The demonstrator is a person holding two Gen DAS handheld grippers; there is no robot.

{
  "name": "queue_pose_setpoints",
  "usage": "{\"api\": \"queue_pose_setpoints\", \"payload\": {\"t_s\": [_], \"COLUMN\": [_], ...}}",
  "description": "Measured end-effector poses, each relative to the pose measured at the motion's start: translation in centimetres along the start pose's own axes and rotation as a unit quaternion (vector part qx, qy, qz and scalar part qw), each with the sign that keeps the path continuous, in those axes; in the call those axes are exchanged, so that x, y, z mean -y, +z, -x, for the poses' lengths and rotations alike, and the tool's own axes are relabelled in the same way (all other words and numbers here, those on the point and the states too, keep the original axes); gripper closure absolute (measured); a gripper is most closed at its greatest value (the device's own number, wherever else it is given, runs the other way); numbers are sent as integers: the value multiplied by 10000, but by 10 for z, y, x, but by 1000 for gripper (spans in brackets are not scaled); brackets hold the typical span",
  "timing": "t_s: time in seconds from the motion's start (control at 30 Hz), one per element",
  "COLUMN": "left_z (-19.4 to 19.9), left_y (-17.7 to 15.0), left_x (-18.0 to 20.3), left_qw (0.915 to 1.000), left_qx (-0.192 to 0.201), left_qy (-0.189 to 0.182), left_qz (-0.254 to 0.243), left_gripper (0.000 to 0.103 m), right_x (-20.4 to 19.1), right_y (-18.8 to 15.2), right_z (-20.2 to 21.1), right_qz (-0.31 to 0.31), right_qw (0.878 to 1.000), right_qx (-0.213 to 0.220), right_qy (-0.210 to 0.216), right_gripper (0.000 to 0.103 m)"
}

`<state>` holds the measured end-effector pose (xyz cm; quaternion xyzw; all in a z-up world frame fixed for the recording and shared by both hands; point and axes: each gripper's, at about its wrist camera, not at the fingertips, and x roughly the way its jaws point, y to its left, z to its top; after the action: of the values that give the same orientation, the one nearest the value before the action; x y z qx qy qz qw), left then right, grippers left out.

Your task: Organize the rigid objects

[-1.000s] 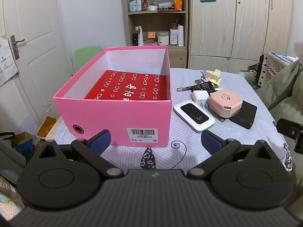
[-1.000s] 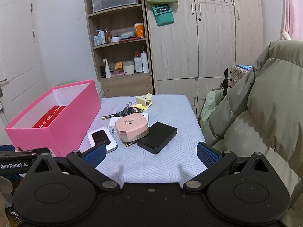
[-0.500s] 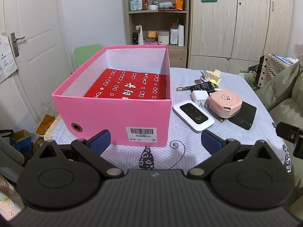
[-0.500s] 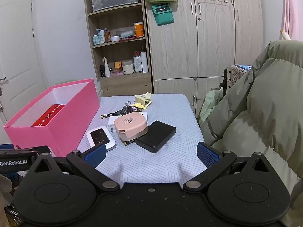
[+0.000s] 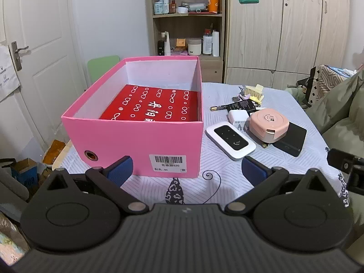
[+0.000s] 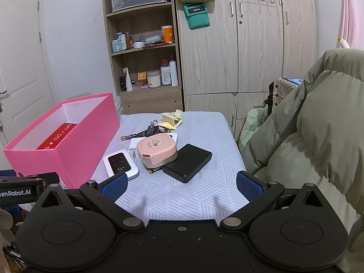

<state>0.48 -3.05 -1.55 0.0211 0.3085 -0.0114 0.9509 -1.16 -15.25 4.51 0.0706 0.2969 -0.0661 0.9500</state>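
The small things to tidy sit in a heap on the table (image 6: 182, 195), just to the right of the pink box (image 5: 141, 141). Nearest is a white gadget with a black top (image 5: 230, 140), lying flat by itself near the box. Behind it a round pink case (image 5: 268, 125) sits partly on top of a black flat block (image 5: 290, 138) and touches a little white plug (image 5: 237, 116). Farther back are a thin black packet (image 5: 242, 105) and a yellow clip (image 5: 256, 92). The pink box is open, and a red box with white marks (image 5: 154, 107) lies flat inside it and fills most of the bottom. Things could go wrong here. The pink case leans on other things, so a bump could make it slide off or push the plug away. The white gadget is thin and flat, so fingers may slip over it and not get under it. Small things dropped on the red box might roll about. The left gripper (image 5: 186, 170) is spread wide, holds nothing, and hangs in front of the pink box, touching nothing. The right gripper (image 6: 182, 186) is spread wide too, is bare, and hangs over the near edge of the table, with the heap just ahead of it.
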Motion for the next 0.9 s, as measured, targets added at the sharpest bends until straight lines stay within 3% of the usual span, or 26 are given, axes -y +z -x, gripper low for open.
{"api": "queue_pose_setpoints", "payload": {"t_s": [0.37,0.57,0.73,0.83,0.9], "left_z": [-2,4,8,11,5], "left_y": [2,9,26,38,49], "left_x": [1,1,-5,-11,-18], "left_qw": [9999,9969,9906,9838,9761], "left_qx": [-126,-404,-405,-185,-442], "left_qy": [-21,-677,-1044,-1018,-1205], "left_qz": [-34,-71,-790,-1462,-1753], "left_gripper": [0,0,0,0,0], "right_x": [0,6,22,30,35], "right_y": [-2,0,1,5,9], "right_z": [-3,12,9,-1,-8], "right_qz": [-2,-23,114,159,69], "right_qw": [10000,9983,9893,9891,9895], "right_qx": [-20,458,1317,1250,1045], "right_qy": [55,356,624,767,993], "right_gripper": [0,0,0,0,0]}}
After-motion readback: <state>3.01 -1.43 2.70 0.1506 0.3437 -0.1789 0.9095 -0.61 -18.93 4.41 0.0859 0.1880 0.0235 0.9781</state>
